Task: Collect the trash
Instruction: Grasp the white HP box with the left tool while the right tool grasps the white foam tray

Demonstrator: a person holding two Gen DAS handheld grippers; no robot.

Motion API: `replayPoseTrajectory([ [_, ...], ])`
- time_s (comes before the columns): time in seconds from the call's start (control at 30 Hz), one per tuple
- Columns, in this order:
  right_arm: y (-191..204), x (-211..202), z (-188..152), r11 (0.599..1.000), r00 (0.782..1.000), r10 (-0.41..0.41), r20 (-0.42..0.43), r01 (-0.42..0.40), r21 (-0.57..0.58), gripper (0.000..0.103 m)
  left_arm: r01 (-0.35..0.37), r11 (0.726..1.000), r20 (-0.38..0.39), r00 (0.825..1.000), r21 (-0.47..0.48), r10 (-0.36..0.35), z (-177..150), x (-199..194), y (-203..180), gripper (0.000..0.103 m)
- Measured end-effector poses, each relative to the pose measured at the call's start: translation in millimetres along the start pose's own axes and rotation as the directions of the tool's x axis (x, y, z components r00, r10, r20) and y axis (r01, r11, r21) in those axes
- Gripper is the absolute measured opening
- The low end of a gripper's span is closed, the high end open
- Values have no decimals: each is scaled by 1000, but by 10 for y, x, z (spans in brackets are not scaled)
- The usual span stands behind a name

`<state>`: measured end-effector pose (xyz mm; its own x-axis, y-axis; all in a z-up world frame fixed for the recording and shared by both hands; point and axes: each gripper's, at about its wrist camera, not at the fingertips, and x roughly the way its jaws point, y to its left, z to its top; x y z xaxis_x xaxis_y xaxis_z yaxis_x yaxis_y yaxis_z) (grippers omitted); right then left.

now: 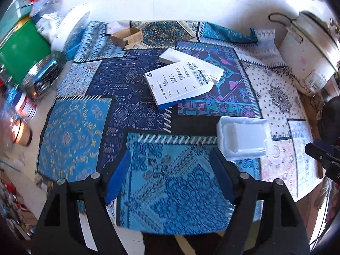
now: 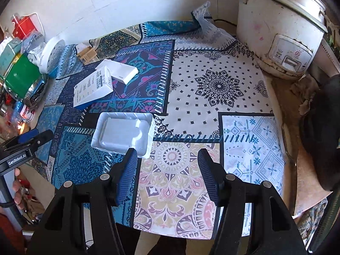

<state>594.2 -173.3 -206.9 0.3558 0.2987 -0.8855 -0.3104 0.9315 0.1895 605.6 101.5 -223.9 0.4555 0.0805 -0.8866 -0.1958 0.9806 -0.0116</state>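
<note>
Both grippers hang over the patchwork tablecloth [image 2: 212, 68], tilted steeply down. Left gripper [image 1: 170, 165]: jaws spread wide, nothing btwn them, only blue-patterned cloth below. Right gripper [image 2: 167, 165]: jaws apart too, somewhat less wide, empty, over the pink-and-beige mandala patch.

Trash on the table: a white foam tray [image 1: 242, 140] lies flat, open side up, just ahead of the left gripper's right finger and near the right gripper's left fingertip [image 2: 129, 155], whose tip overlaps the tray's near corner in the right wrist view; can't tell if it touches. Further back, a white HP box [image 1: 182, 80] lies flat w/ its flap open, label side up, resting partly on a smaller white box [image 2: 121, 70] behind it. A small brown cardboard box [image 1: 127, 36] sits open near the far edge, well apart from the rest.

Right side: a worn white rice cooker [image 2: 278, 27] stands at the table's far corner, cord looping behind. Left side: clutter incl. a green container [image 1: 21, 51] and a shiny foil pack [image 1: 42, 74].
</note>
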Motion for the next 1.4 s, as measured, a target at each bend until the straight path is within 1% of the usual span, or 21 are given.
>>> replayPoseTrajectory([
  [0.13,13,178,102,999,1000,-7,-25,8,52,55,26,994,-38,999,103,-22,281,338,64,79],
  [0.23,35,286,162,993,998,-44,-44,48,107,55,52,974,-70,997,219,-38,528,608,102,82],
  [0.33,62,385,202,982,996,-54,-72,66,175,55,76,943,-115,993,325,-40,760,856,118,82],
  [0.4,78,459,224,975,994,-65,-89,82,206,55,100,913,-139,989,396,-48,900,1003,105,82],
  [0.5,73,540,210,958,989,-88,-116,116,264,55,104,869,-157,987,483,-31,1028,1166,58,83],
  [0.6,57,588,170,939,986,-97,-137,136,315,55,120,833,-173,984,541,-29,1119,1289,4,84],
  [0.67,52,640,143,932,982,-101,-160,150,330,55,133,814,-169,985,565,-43,1171,1316,-26,84],
  [0.77,76,724,124,931,975,-113,-193,172,323,55,176,807,-182,979,563,-86,1273,1348,-55,84],
  [0.83,81,794,109,930,968,-124,-219,190,315,55,220,806,-203,971,550,-127,1339,1372,-75,85],
  [0.87,77,803,103,929,970,-117,-214,183,322,55,242,806,-212,966,541,-147,1370,1381,-84,85],
  [0.9,69,787,105,926,973,-109,-202,173,335,55,262,812,-222,961,522,-168,1410,1396,-87,85],
  [0.97,54,797,109,924,972,-110,-209,178,338,55,286,828,-230,953,482,-195,1467,1430,-94,86],
  [1.13,24,807,110,928,968,-144,-206,204,311,55,314,859,-234,944,405,-234,1493,1472,-165,86],
  [1.2,36,824,105,932,966,-152,-207,210,296,55,353,863,-263,927,361,-269,1462,1470,-204,86],
  [1.23,30,847,105,934,965,-154,-212,212,288,55,377,863,-283,915,337,-289,1437,1458,-227,86],
  [1.27,24,887,120,934,963,-159,-218,218,283,55,407,857,-306,899,315,-314,1407,1444,-263,86],
  [1.3,5,901,117,933,962,-161,-219,221,284,55,435,846,-328,883,307,-335,1363,1411,-309,86],
  [1.33,-15,909,117,933,963,-160,-218,219,286,55,450,836,-338,876,315,-344,1319,1364,-357,86],
  [1.37,-38,910,113,933,963,-159,-216,219,287,54,451,826,-333,878,338,-343,1274,1296,-409,86],
  [1.4,-63,912,112,933,963,-162,-215,220,286,51,442,820,-322,886,363,-334,1245,1232,-443,86],
])
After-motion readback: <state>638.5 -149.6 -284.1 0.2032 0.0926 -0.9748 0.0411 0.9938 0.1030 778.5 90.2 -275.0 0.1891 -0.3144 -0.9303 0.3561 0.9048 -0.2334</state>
